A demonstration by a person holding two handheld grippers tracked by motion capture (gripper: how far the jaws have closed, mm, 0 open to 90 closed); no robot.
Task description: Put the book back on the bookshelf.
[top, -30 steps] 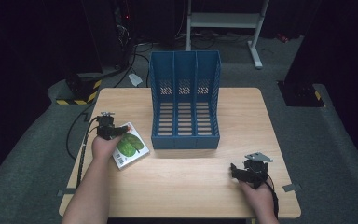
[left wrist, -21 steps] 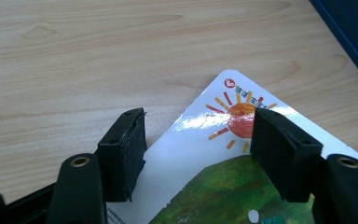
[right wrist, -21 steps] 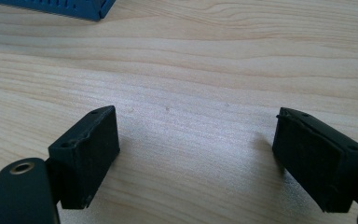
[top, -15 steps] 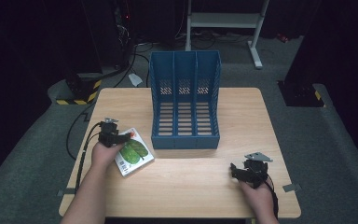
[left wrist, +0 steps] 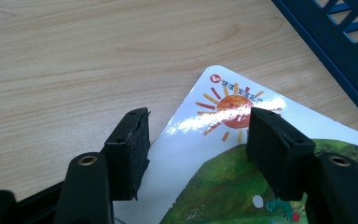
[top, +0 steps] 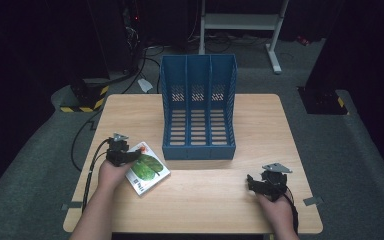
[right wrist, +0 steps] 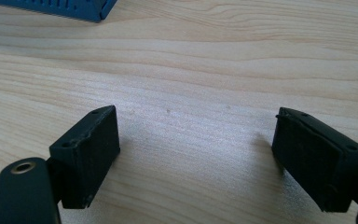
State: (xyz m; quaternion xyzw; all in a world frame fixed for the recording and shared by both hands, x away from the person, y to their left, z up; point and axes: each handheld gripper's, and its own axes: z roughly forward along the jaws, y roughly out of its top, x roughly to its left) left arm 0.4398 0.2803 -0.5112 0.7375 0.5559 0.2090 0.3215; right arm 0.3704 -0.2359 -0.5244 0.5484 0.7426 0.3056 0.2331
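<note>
Over the last second the left claw (top: 130, 156) has drawn back toward 7 o'clock, from over the middle of the picture book (top: 146, 168) to its 10 o'clock corner, one jaw now off the cover

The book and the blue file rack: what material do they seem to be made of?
The book looks like glossy coated card or paper: a white glare streak crosses its printed sun. The file rack looks like matte moulded plastic, even blue with slotted walls. The left tool stands open over the book's corner.
</note>
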